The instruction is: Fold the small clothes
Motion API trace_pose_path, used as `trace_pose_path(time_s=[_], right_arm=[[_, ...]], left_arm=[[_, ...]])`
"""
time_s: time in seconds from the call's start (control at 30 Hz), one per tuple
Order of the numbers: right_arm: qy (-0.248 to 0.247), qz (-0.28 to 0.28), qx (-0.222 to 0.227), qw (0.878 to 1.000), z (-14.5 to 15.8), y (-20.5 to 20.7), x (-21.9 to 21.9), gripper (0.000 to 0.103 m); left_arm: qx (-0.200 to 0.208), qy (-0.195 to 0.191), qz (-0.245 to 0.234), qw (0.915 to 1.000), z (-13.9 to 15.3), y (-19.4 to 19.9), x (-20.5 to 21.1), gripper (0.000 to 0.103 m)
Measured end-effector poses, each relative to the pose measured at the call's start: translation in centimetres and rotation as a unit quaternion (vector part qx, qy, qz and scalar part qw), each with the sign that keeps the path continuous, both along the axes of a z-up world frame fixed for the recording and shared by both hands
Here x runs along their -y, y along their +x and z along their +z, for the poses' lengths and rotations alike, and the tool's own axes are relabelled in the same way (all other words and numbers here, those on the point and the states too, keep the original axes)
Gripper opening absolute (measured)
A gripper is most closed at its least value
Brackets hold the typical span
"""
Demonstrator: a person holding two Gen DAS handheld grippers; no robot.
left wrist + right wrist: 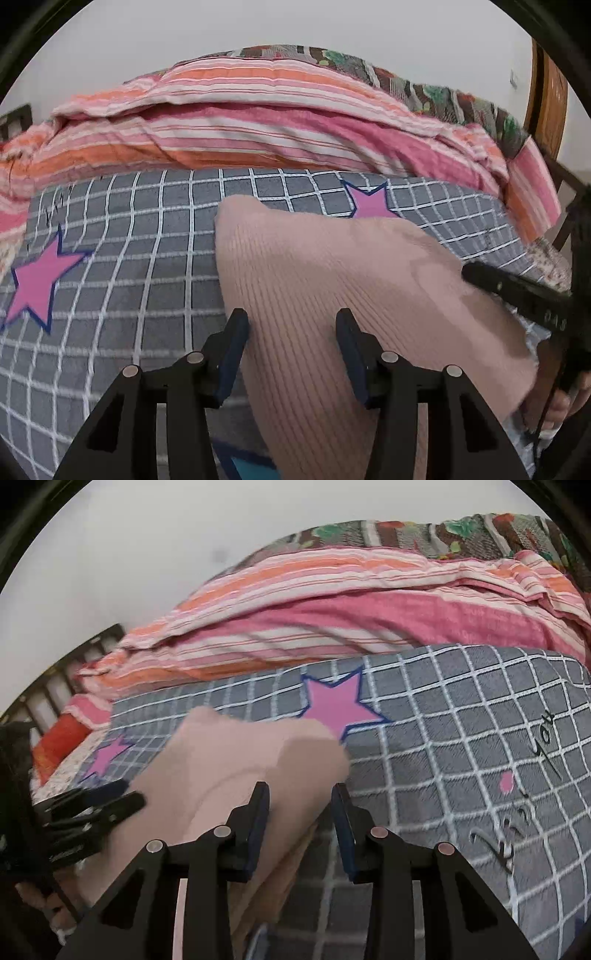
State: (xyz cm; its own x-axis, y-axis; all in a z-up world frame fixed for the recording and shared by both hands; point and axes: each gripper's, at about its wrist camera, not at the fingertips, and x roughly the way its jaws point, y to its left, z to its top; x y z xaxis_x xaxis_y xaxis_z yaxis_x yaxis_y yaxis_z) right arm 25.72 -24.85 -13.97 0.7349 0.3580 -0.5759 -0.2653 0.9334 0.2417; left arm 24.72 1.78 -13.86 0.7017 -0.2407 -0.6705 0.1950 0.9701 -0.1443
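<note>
Striped quilt (258, 125) heaped behind pink garment (314, 277) on checked sheet (129, 240).

I see the small garment (332, 280), a pale pink ribbed knit, lying folded into a rough wedge on the grey checked bed cover (147, 240), its narrow rounded end pointing toward the striped quilt (258, 125) and its far corner overlapping a pink star (334, 705).

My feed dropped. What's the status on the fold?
Left tool open over pink ribbed garment. Right tool open at its edge. Garment flat on checked sheet. Nothing in the way.
</note>
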Motion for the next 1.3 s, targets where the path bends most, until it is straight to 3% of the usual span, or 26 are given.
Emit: trace_pose_path(time_s=[0.1, 0.17, 0.27, 0.5, 0.7, 0.83, 0.97, 1.07, 1.17, 1.3], right_arm=[[-0.007, 0.015, 0.003, 1.0, 0.1, -1.4, -0.9, 0.035], [-0.04, 0.003, -0.003, 0.999, -0.6, -1.7, -1.7, 0.035], [-0.047, -0.018, -0.01, 0.999, -1.5, -1.7, -1.6, 0.034], [-0.074, -0.044, -0.003, 0.996, -1.6, -2.9, -2.1, 0.033], [-0.088, -0.061, -0.011, 0.994, -2.5, -2.7, -2.2, 0.032], [-0.082, -0.061, -0.024, 0.994, -2.4, -2.5, -1.9, 0.032], [-0.033, -0.048, -0.008, 0.998, -0.7, -2.5, -1.3, 0.033], [-0.029, -0.052, 0.002, 0.998, -0.2, -1.7, -1.8, 0.033], [-0.042, -0.056, -0.01, 0.997, -1.1, -0.4, -2.6, 0.033], [-0.042, -0.065, -0.033, 0.996, -2.5, 0.3, -2.4, 0.041]], left_arm=[[0.009, -0.011, 0.004, 0.9999, -0.2, -1.9, -0.3, 0.048], [0.013, -0.009, 0.006, 0.9999, -0.4, -2.9, -0.3, 0.049], [0.011, -0.019, 0.005, 0.9997, -0.7, -4.1, -0.5, 0.051], [0.026, -0.002, -0.001, 0.9997, -0.6, -5.1, -0.4, 0.056], [-0.01, -0.014, 0.01, 0.9998, -1.5, -4.0, -0.6, 0.066], [-0.014, -0.027, 0.005, 0.9995, -1.6, -4.0, -1.1, 0.066], [0.01, -0.06, 0.024, 0.9979, -0.4, -3.7, -2.3, 0.065], [-0.001, -0.075, 0.043, 0.9963, -0.4, -1.6, -2.8, 0.063], [-0.022, -0.074, 0.048, 0.9959, -1.4, 0.0, -2.6, 0.062], [-0.011, -0.048, 0.047, 0.9977, -2.2, -0.5, -1.7, 0.063]])
